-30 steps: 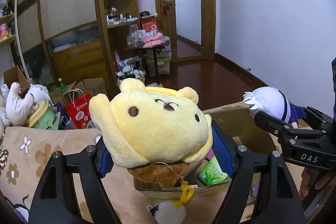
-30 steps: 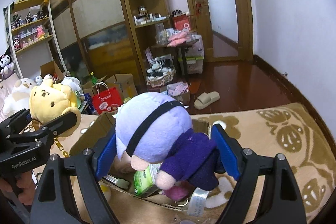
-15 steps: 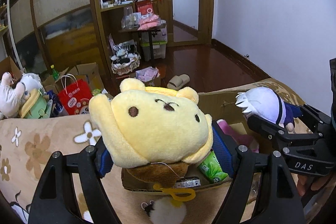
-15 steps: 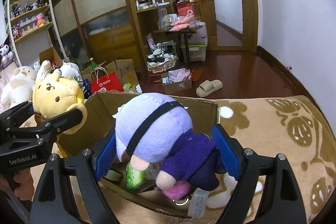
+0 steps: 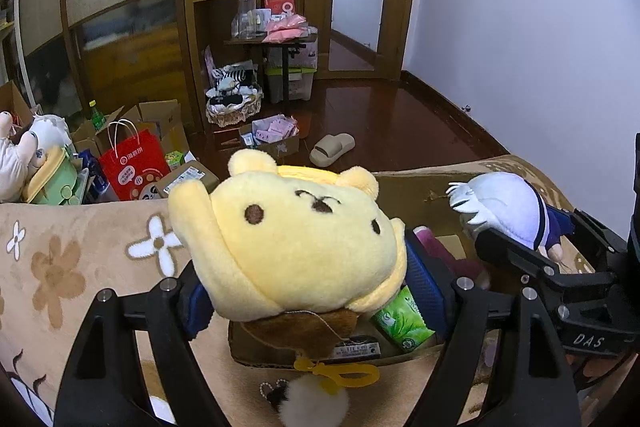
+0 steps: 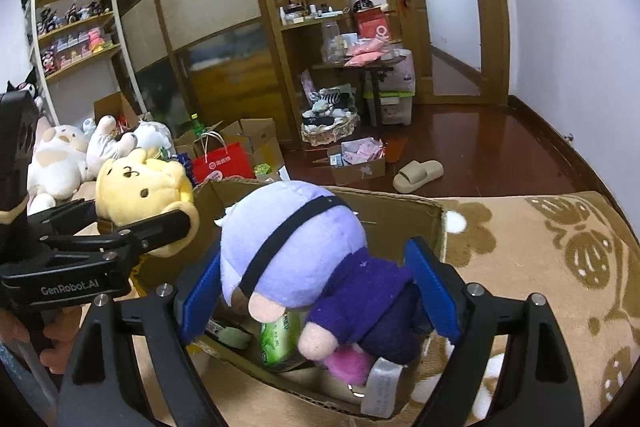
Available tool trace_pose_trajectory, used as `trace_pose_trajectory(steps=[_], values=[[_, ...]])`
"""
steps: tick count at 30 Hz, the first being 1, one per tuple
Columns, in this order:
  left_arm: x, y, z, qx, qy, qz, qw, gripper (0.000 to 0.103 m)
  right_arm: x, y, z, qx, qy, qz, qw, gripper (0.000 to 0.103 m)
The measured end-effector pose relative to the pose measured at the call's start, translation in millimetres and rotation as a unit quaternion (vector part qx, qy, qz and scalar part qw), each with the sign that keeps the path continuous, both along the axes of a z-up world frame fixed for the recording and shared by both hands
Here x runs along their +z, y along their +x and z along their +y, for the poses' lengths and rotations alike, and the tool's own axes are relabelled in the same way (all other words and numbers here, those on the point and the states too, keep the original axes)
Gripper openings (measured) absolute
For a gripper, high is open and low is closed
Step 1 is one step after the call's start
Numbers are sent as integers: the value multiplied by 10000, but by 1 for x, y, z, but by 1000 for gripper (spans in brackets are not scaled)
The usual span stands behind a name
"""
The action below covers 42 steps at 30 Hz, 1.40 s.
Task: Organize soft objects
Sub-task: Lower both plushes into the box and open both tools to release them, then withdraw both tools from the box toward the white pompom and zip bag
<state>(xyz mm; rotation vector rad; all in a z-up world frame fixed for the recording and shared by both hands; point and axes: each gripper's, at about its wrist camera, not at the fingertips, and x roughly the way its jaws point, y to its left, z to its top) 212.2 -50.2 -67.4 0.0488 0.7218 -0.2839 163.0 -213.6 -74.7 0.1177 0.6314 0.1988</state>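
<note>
Two gripped plushies [image 5: 304,247] above box [image 6: 400,223]

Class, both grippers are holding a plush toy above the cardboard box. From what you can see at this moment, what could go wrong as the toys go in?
1. The yellow bear plush bulges well beyond the left gripper and sits over the near wall of the cardboard box; released here, it might tumble outside.
2. Its dangling yellow clip could snag that edge.
3. The right gripper carries the purple doll close alongside, so the grippers may collide.
</note>
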Motion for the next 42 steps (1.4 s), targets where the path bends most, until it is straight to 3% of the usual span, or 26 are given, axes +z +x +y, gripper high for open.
trace_pose_trajectory(steps=[10, 14, 29, 42], values=[[-4, 1, -4, -52, -35, 143, 9999, 85, -7, 4, -1, -19, -53, 135, 9999, 92], [-3, -1, -6, 10, 86, 31, 10000, 93, -7, 5, -1, -10, -61, 155, 9999, 93], [6, -9, 0, 106, 222, -52, 9997, 93, 3, -8, -7, -203, -122, 4, 9997, 103], [24, -35, 10, 230, 263, -121, 9993, 94, 26, -34, -19, -478, -92, -146, 9987, 103]])
